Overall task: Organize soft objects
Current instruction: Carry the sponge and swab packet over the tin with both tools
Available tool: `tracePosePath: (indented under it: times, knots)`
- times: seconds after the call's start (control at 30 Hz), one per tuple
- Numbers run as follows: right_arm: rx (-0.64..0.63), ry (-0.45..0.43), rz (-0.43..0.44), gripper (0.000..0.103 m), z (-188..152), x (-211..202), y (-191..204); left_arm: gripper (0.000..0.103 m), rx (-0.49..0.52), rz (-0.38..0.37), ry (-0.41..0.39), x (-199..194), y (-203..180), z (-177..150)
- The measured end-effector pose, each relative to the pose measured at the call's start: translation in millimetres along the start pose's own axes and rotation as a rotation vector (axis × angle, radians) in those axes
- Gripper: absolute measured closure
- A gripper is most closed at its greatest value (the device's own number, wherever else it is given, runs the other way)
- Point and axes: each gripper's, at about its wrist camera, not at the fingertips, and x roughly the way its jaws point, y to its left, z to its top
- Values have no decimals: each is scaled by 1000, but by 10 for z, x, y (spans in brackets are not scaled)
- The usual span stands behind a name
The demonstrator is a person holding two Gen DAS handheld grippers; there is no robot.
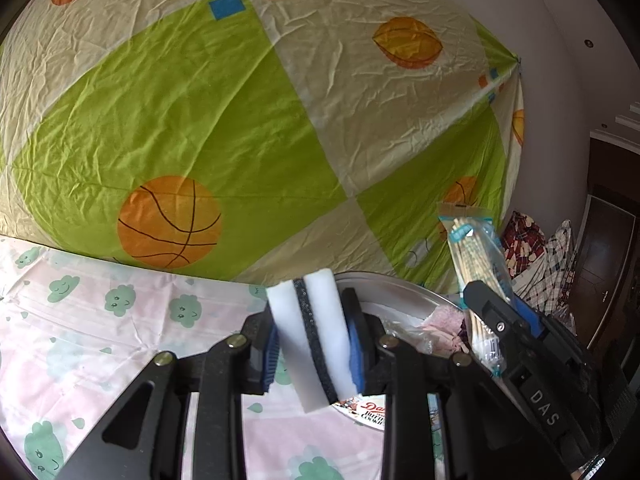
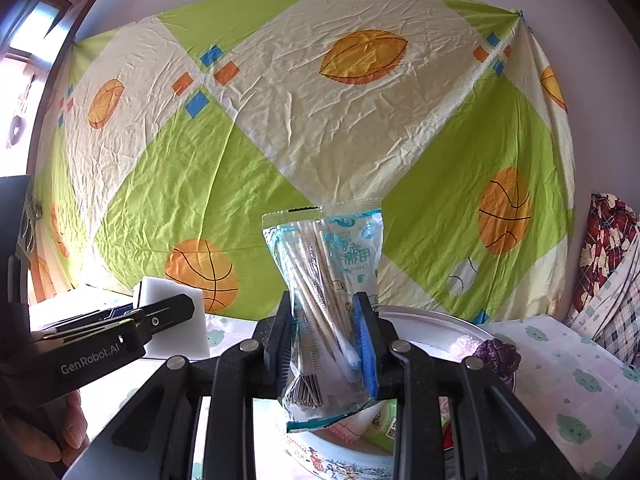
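Left hand-held gripper (image 1: 314, 344) pinching white sponge pair (image 1: 308, 332), lower centre; light, squashy, grip mid-body. Right hand-held gripper (image 2: 326, 344) pinching cotton swab bag (image 2: 330, 280), centre; slippery film, grip low over biscuit tin (image 2: 432, 320).

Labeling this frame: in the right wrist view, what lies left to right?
left gripper holding white sponge → right gripper holding cotton swab bag → purple soft item → plaid bedding
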Motion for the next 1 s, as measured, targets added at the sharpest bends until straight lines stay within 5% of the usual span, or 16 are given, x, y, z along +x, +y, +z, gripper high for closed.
tracePosePath:
  times: [0.4,0.57,1.0]
  knots:
    - [2,-16,-17,72,36,-88,-209,76,-28,12,15,26,-136,-15]
    - [-2,-16,-28,72,36,-83,-279,76,35,70,22,66,-334,-37]
    - [30,2,-99,72,27,-5,-673,75,62,71,20,184,-692,9]
